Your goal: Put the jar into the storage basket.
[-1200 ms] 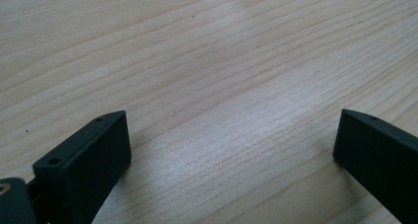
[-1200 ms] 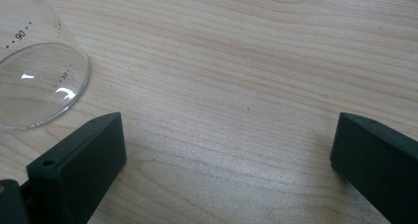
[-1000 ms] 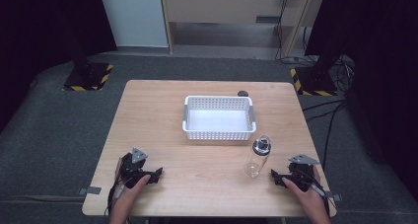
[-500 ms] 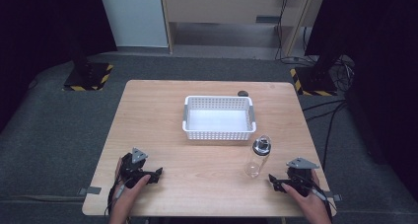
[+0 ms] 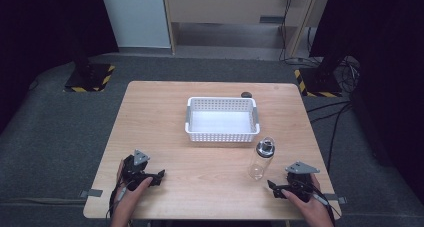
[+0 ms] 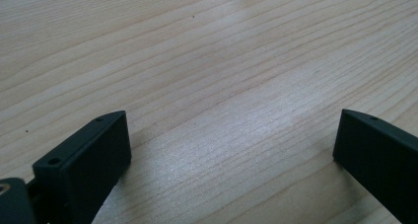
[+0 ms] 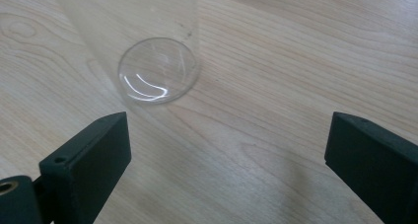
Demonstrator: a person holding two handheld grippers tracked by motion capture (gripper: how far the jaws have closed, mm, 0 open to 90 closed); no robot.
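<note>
High view: a clear bottle (image 5: 261, 159) is seen upright near the worktop (image 5: 210, 187) front, just left of the right tongs (image 5: 273, 188); open room lies between it and the white basket (image 5: 222, 119).

Left gripper view: left tongs (image 6: 231, 150) are spread over bare wood.

Right gripper view: spread, slightly narrowing jaws are aimed beside the bottle base (image 7: 157, 71); it could be tipped by an off-centre approach.
</note>
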